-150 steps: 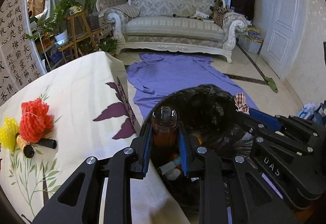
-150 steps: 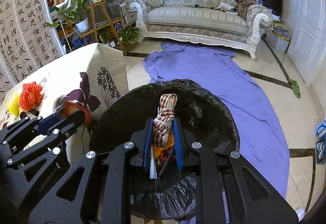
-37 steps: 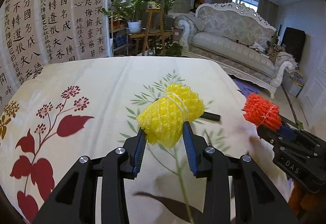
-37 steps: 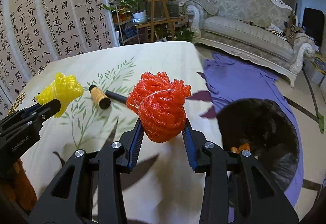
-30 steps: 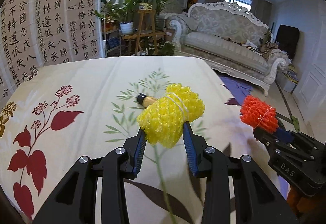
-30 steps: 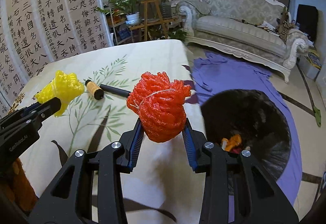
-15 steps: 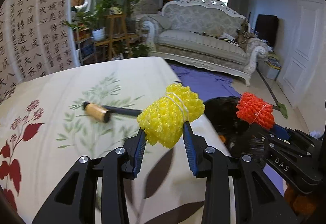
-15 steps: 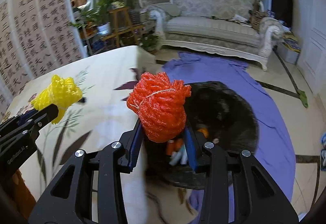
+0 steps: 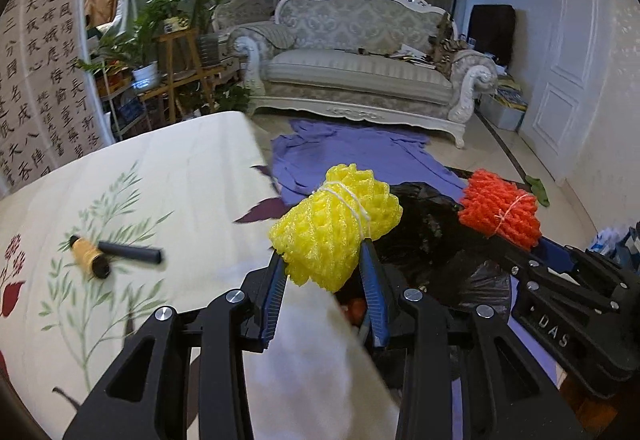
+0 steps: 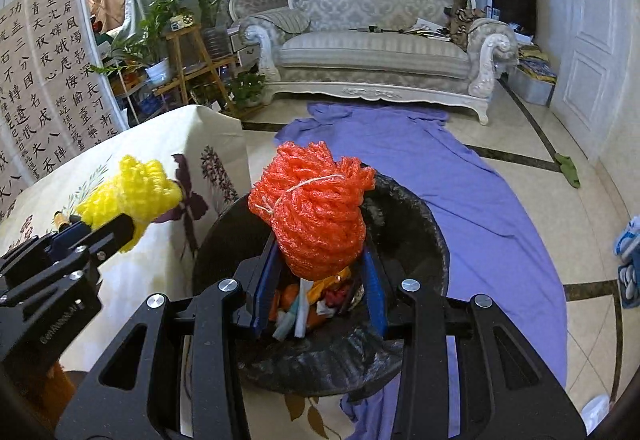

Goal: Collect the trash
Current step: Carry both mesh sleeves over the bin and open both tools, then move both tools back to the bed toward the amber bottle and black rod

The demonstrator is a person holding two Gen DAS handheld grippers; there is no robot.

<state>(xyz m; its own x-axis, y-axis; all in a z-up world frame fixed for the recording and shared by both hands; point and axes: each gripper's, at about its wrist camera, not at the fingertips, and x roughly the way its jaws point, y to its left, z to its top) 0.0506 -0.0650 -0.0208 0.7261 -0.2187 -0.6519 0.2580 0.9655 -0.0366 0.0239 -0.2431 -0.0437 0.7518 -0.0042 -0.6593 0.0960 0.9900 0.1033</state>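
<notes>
1. Orange foam netting (image 10: pixel 310 215), tied into a wad with white string, sits pinched between the blue pads of the right hand-held gripper (image 10: pixel 320 268), whose jaws are closed snugly on its lower half.
2. Directly below and just ahead of that wad lies the open mouth of the black-lined trash bin (image 10: pixel 416 224); the bin stands on the floor against the worktop's right edge, with mixed rubbish already visible at its bottom. In my judgement the right hand-held gripper is the nearer of the two to a clean drop, since its load hangs over the opening.
3. Yellow foam netting (image 9: pixel 334 226), bound the same way, is clamped in the left hand-held gripper (image 9: pixel 326 282), jaws closed on it to about the same width.
4. This yellow wad hangs over the worktop's right edge, at the near rim of the bin rather than over its middle; the bin lies ahead and to the right of it. I judge it needs a little more travel rightward before release, or it may fall on the cloth-covered worktop (image 9: pixel 192 159).
5. Farther back, towards the worktop's left side, a black-handled tool with a tan wound head (image 9: pixel 110 254) lies flat, its long axis running roughly left to right, well apart from both grippers and not yet collected.
</notes>
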